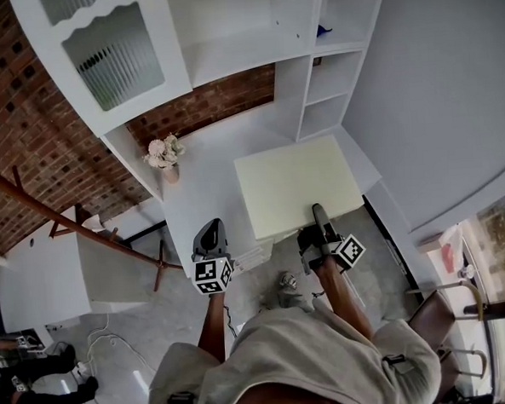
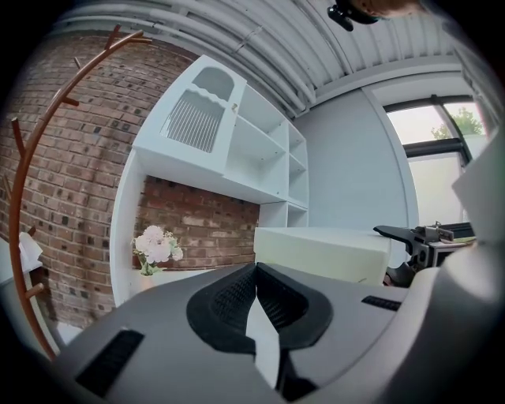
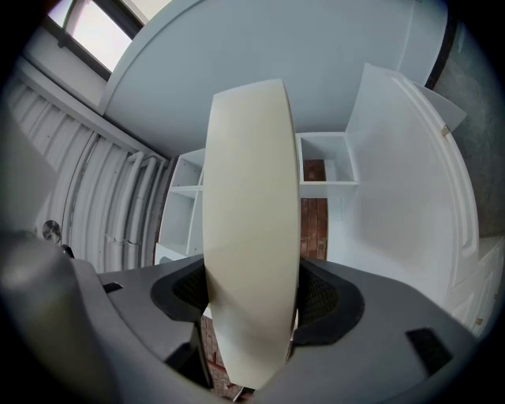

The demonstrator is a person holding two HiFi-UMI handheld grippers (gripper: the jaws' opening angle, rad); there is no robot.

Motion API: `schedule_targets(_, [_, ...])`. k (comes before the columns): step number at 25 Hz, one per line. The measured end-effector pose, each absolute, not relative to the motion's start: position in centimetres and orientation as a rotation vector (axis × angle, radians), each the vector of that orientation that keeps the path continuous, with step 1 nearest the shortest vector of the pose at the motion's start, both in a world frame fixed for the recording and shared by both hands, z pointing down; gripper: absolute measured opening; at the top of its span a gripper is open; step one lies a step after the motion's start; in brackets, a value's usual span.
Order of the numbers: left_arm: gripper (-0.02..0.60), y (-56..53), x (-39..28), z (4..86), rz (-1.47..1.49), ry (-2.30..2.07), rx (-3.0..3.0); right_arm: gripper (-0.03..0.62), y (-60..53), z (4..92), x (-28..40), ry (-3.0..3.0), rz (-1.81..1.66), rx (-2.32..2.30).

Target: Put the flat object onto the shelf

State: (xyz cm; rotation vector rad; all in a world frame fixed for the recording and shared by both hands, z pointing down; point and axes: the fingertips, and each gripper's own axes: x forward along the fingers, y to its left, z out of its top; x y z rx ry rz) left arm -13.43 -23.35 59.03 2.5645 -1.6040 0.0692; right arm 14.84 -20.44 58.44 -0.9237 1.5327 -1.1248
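Head view, looking steeply down: a tall white shelf unit fills the top of the frame. Its open compartments stack up on the right, and a door with a ribbed glass pane is on the left. A red brick wall stands behind it and shows through the gap beneath the shelves. Below that gap lies the white table.

The flat object, a pale cream rectangular panel, lies level over the front right part of the table, below the shelves. Its near edge sticks out past the table's edge. Whether its underside touches the table I cannot tell.

The right hand-held gripper clamps that near edge. In the right gripper view the panel stands edge-on between the two dark pads, which press on both of its faces.

The left hand-held gripper hangs just off the table's front edge, left of the panel and apart from it. Its jaws are closed together with nothing between them.

A small vase of pale flowers stands at the table's back left corner.
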Motion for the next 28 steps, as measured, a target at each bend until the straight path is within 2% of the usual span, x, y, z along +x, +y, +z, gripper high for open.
schedule_targets(19, [0.015, -33.0, -7.1, 57.2, 0.1, -1.76, 2.503, 0.302, -32.7, 58.4, 20.5, 1.58, -1.211, -0.816])
schedule_targets(28, [0.015, -34.9, -6.1, 57.2, 0.114, -1.806, 2.482, 0.302, -35.2, 59.4, 21.1, 1.588, -1.254, -0.793])
